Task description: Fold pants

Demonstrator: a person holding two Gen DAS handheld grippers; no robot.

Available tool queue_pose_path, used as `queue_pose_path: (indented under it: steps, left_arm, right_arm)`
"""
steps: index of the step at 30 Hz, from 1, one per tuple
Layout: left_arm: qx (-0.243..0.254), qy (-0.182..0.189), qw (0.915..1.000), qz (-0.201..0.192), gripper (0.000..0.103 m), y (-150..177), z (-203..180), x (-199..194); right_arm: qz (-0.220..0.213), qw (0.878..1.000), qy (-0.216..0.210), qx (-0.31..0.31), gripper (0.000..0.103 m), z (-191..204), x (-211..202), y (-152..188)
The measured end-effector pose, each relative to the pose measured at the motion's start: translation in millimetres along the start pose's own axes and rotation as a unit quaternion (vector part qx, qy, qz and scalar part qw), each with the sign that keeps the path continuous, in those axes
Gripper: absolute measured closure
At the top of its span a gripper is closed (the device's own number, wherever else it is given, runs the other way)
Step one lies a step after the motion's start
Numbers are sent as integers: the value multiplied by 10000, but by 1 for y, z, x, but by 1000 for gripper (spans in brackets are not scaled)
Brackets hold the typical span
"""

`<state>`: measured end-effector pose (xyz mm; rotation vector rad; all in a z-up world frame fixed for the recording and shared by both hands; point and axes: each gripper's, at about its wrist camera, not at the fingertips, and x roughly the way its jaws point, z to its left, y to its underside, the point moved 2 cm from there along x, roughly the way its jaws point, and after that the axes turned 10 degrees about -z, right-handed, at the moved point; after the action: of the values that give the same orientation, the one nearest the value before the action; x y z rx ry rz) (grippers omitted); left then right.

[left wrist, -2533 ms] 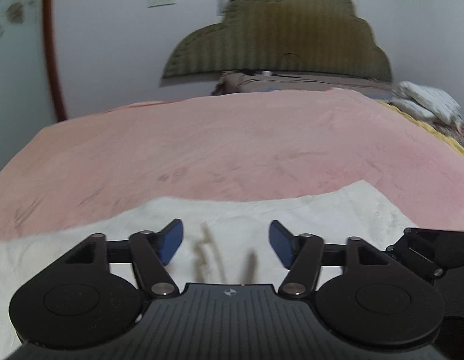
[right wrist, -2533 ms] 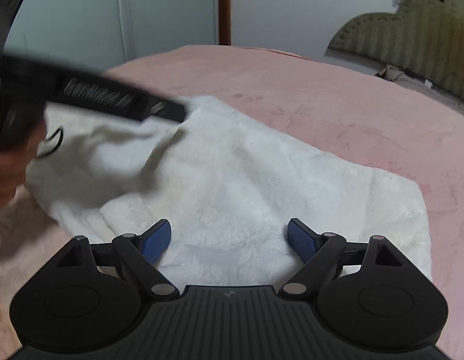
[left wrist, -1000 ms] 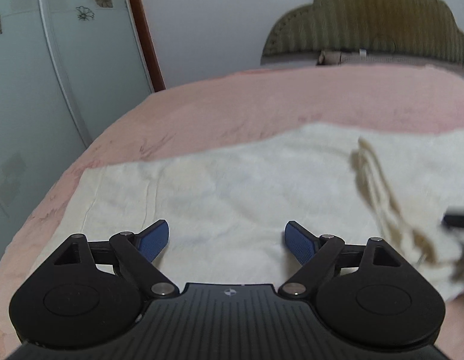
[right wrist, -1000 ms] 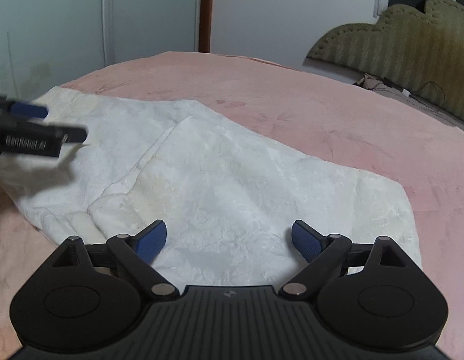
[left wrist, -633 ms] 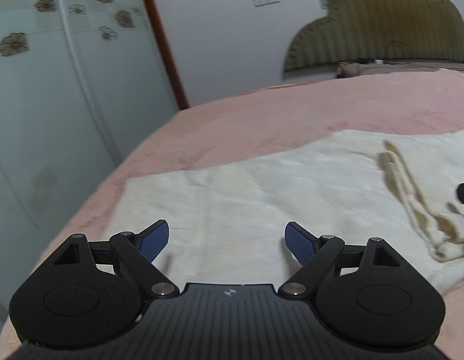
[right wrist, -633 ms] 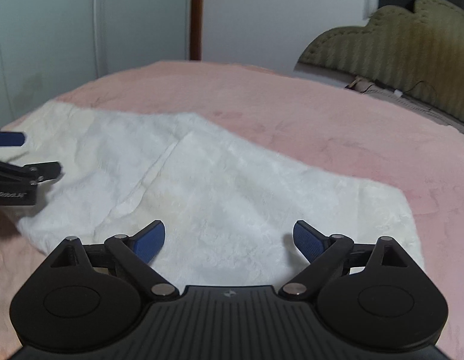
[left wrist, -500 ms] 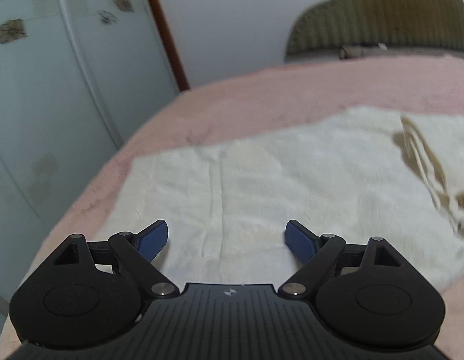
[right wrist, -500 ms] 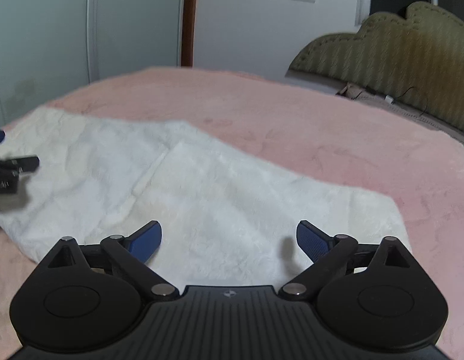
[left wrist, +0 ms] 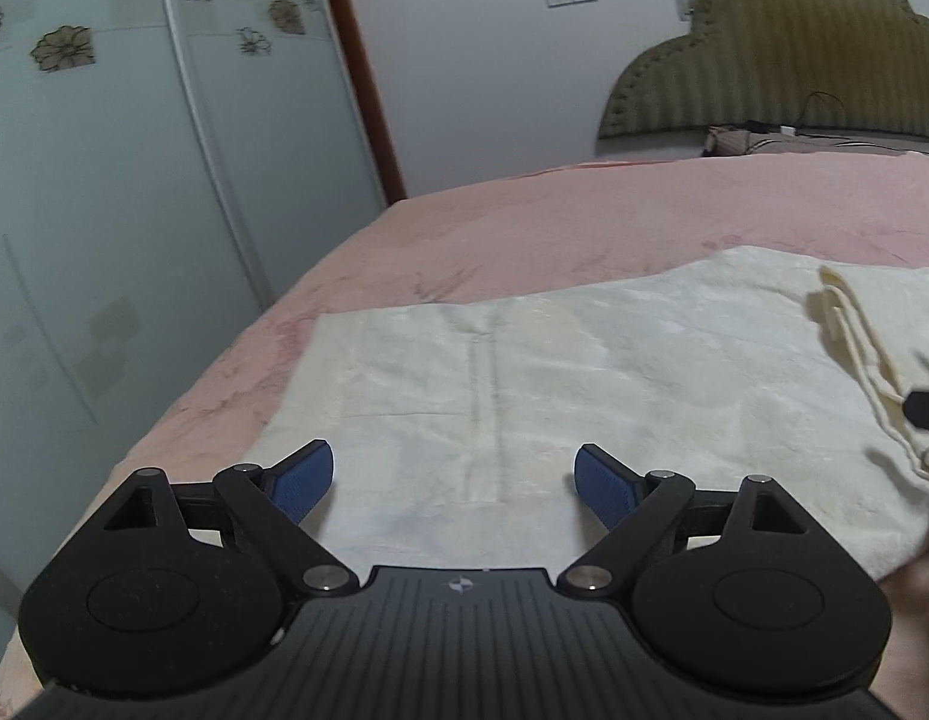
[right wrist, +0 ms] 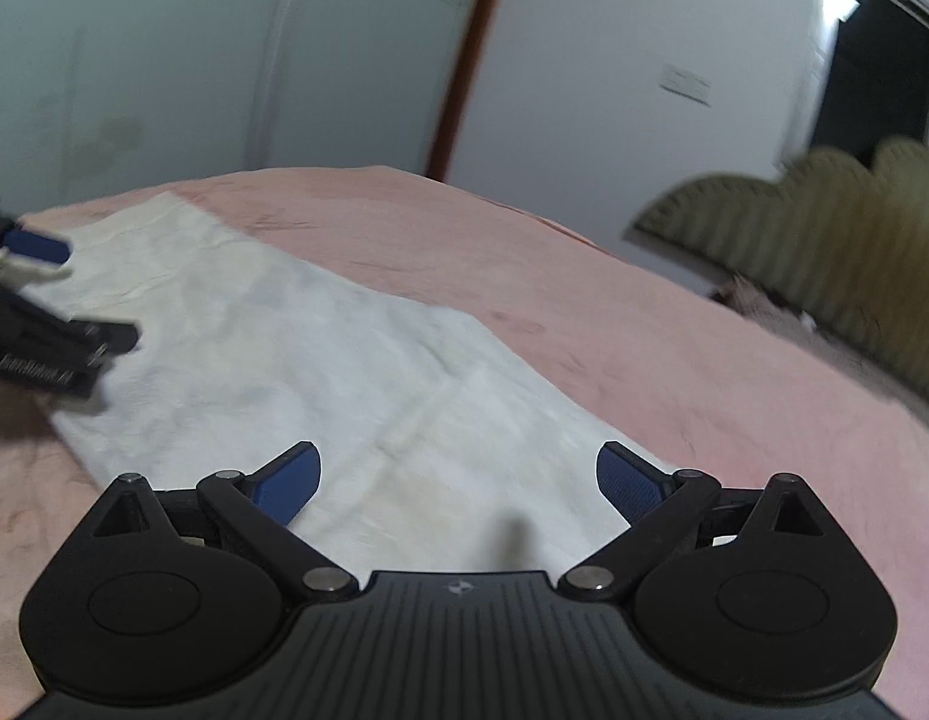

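White pants [left wrist: 584, 372] lie flat on the pink bed cover [left wrist: 584, 222], folded lengthwise, with a doubled-over layer at the right in the left wrist view. My left gripper [left wrist: 452, 480] is open and empty, low over the near edge of the pants at their left end. My right gripper [right wrist: 458, 483] is open and empty, low over the pants [right wrist: 320, 360] near their right end. The left gripper also shows at the left edge of the right wrist view [right wrist: 56, 300], over the far end of the pants.
A green padded headboard [left wrist: 782, 78] stands at the far end of the bed. Glass wardrobe doors [left wrist: 134, 150] with flower prints stand left of the bed, beside a brown door frame [left wrist: 356, 72]. The bed's edge drops off at the left.
Both grippers have moved apart along the pants, the left toward the left end and the right toward the right end. Both stayed open. The pants have not moved.
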<state>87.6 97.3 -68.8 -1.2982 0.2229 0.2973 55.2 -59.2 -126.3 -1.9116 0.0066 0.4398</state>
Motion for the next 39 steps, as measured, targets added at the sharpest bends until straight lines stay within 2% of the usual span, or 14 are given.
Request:
queue_pose_path:
  steps: [2, 5, 7, 12, 16, 20, 24, 29, 33, 35, 37, 38, 39]
  left_arm:
    - [131, 100, 9998, 124, 10, 4, 1, 4]
    - [409, 155, 9990, -2, 10, 8, -3, -1]
    - [397, 157, 9991, -39, 10, 7, -3, -4]
    - [-332, 219, 9992, -35, 10, 3, 20, -9]
    - [-1190, 331, 9923, 77, 11, -2, 53, -16]
    - [-2130, 637, 9747, 247, 11, -2, 85, -22]
    - [-2692, 555, 9611, 283, 12, -2, 110, -28]
    - [-3420, 807, 9351, 457, 11, 1, 134, -31]
    - [-3835, 1028, 9161, 562, 11, 1, 138, -30]
    - [-4074, 1169, 9034, 657, 11, 2, 138, -26]
    - [-4344, 1428, 8864, 720, 10, 2, 135, -23]
    - [-4485, 1574, 8764, 777, 9, 4, 133, -21]
    - [-4668, 1687, 8635, 896, 9, 7, 131, -17]
  right_arm:
    - [78, 9998, -123, -95, 3, 12, 7, 0]
    - [502, 9984, -267, -21, 3, 16, 21, 12]
    - [488, 9983, -289, 162, 3, 13, 20, 13]
    - [79, 9996, -279, 72, 3, 17, 9, -1]
    - [-251, 9986, -390, -268, 3, 37, 2, -11]
    - [-559, 9939, -761, -572, 3, 66, -7, -20]
    - [-660, 9846, -1289, -979, 4, 100, -13, -24]
    - [-719, 9694, -1382, -1896, 4, 145, -4, -20]
    - [-703, 9673, -1344, -2035, 6, 162, 17, -22]
    - [-696, 9678, -1305, -2038, 9, 167, 29, -29]
    - [-709, 9662, -1251, -2137, 33, 173, 40, -34]
    - [-706, 9647, -1272, -2195, 40, 177, 46, -35]
    - [-715, 9628, -1324, -2244, 52, 180, 50, -35]
